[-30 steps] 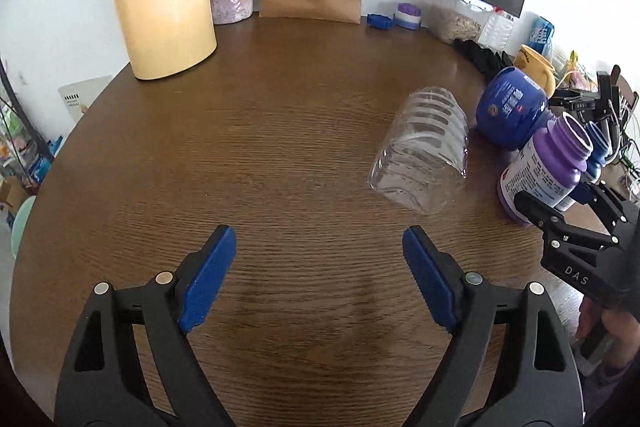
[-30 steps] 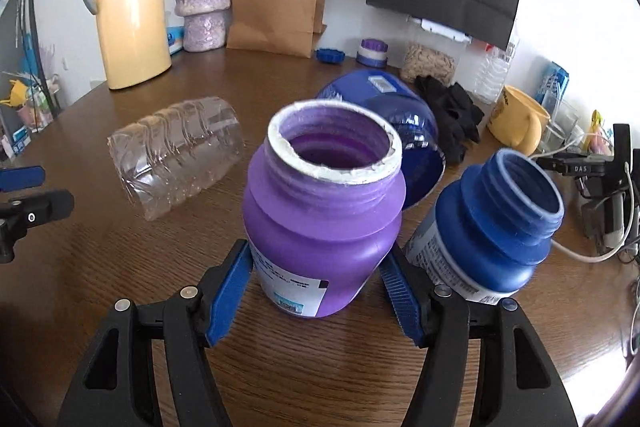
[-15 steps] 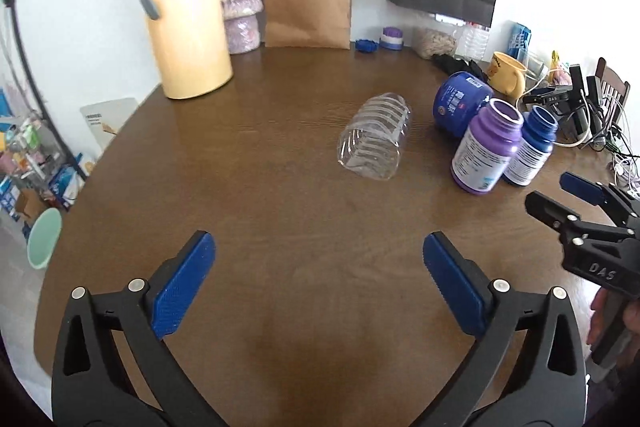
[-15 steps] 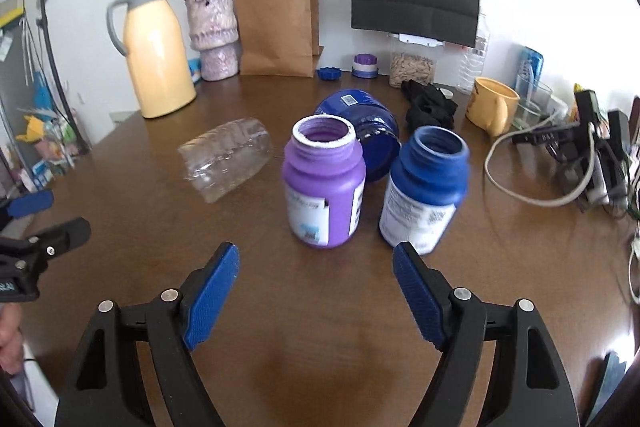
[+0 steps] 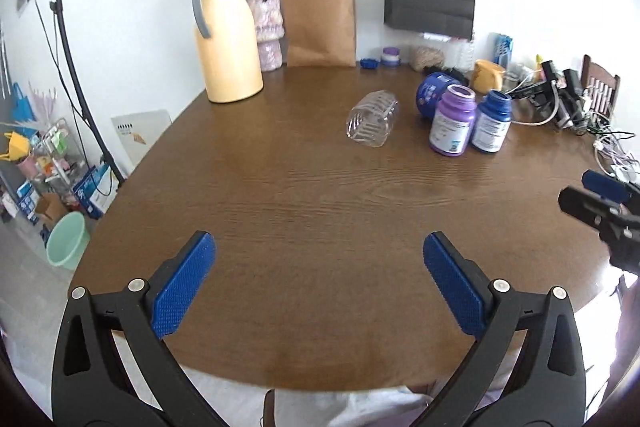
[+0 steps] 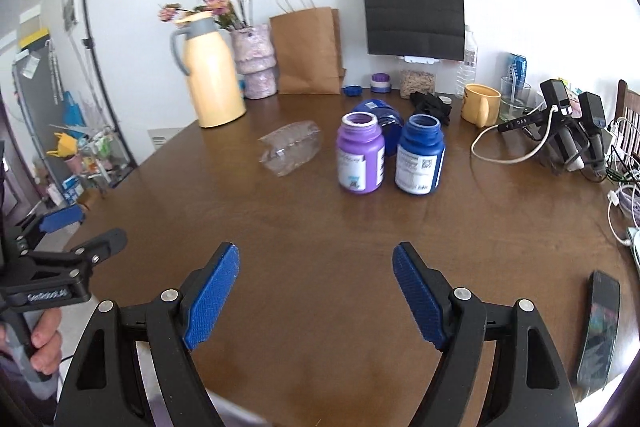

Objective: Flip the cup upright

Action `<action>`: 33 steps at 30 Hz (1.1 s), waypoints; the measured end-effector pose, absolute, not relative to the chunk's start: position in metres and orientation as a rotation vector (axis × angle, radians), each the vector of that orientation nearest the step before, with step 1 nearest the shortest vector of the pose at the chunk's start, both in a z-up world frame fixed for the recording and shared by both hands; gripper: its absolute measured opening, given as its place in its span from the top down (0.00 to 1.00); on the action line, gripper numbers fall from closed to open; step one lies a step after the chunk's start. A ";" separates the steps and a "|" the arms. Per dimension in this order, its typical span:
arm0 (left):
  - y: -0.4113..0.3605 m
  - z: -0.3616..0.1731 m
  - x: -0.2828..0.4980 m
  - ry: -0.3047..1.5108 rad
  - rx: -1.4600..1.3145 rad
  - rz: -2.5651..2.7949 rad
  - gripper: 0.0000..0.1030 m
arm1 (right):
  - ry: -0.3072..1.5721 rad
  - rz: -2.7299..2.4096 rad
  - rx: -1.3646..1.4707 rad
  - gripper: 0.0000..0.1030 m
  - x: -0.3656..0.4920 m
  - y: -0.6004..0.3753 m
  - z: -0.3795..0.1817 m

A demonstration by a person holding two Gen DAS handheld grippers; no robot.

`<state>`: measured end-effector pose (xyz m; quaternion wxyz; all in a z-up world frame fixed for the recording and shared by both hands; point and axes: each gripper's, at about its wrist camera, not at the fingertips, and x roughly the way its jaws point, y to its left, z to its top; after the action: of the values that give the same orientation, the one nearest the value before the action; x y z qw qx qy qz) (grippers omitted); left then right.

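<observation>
A clear ribbed plastic cup (image 5: 373,124) (image 6: 291,152) lies on its side on the brown round table (image 5: 304,211). To its right a purple jar (image 5: 453,126) (image 6: 359,157) and a blue jar (image 5: 491,126) (image 6: 420,159) stand upright, and a dark blue jar (image 5: 433,94) (image 6: 382,115) lies tipped behind them. My left gripper (image 5: 319,267) is open above the table's near edge, far from the cup, and it is visible in the right wrist view (image 6: 76,231). My right gripper (image 6: 316,281) is open too, nothing between its pads, well short of the jars.
A yellow thermos jug (image 5: 226,59), a flower vase (image 5: 269,35) and a brown paper bag (image 5: 319,23) stand at the back. A yellow mug (image 6: 480,105), cables and devices (image 6: 564,131) crowd the right side. A dark phone (image 6: 600,327) lies near the right edge.
Both grippers have pulled back and risen away from the objects. The right gripper, which stood around the purple jar a second ago, has let it go; the jar stands upright.
</observation>
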<state>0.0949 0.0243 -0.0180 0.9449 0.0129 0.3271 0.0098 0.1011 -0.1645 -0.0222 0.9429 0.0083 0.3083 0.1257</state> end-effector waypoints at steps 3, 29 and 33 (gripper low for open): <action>0.029 -0.014 0.075 0.650 0.007 0.018 0.00 | 0.610 0.268 0.009 0.20 0.075 -0.158 -0.021; 0.027 -0.026 0.002 0.672 -0.004 0.010 0.00 | 0.671 0.273 0.089 0.20 0.002 -0.143 -0.047; 0.024 -0.023 0.000 0.654 0.008 0.011 0.00 | 0.657 0.253 0.112 0.20 0.000 -0.150 -0.044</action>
<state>0.0005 0.0245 -0.0233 0.9470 0.0038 0.3212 0.0052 0.0000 -0.1504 -0.0444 0.9372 0.0548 0.3215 0.1238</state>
